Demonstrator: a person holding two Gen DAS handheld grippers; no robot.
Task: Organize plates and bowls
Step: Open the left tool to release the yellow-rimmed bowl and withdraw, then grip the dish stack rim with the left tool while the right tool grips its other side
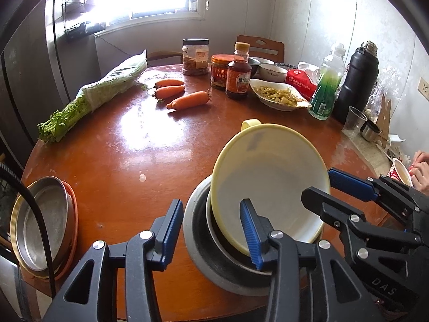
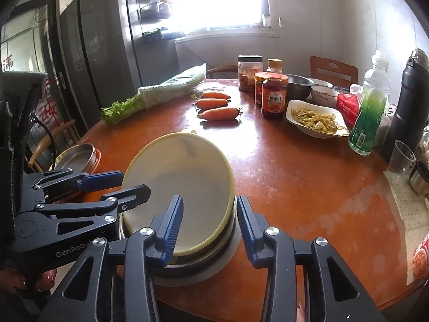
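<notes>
I am working at a round reddish-brown table (image 1: pixel 120 161) under a bright window, its far side crowded with jars, bottles, carrots and a dish of food.

Left wrist view: my left gripper (image 1: pixel 211 230) stands open. Its right finger reaches inside the tilted yellow bowl (image 1: pixel 270 182), its left finger hangs over bare table, gripping nothing. The bowl leans in a stack of metal bowls (image 1: pixel 214 255) at the near edge, directly ahead and slightly right. A pile of metal plates (image 1: pixel 43 225) sits well apart at far left. The right gripper (image 1: pixel 332 185) enters from the right, straddling the bowl's rim.

Right wrist view: my right gripper (image 2: pixel 209 228) is open, its fingers either side of the yellow bowl's near rim, not clamped. I judge the right gripper better placed for the next grasp.
</notes>
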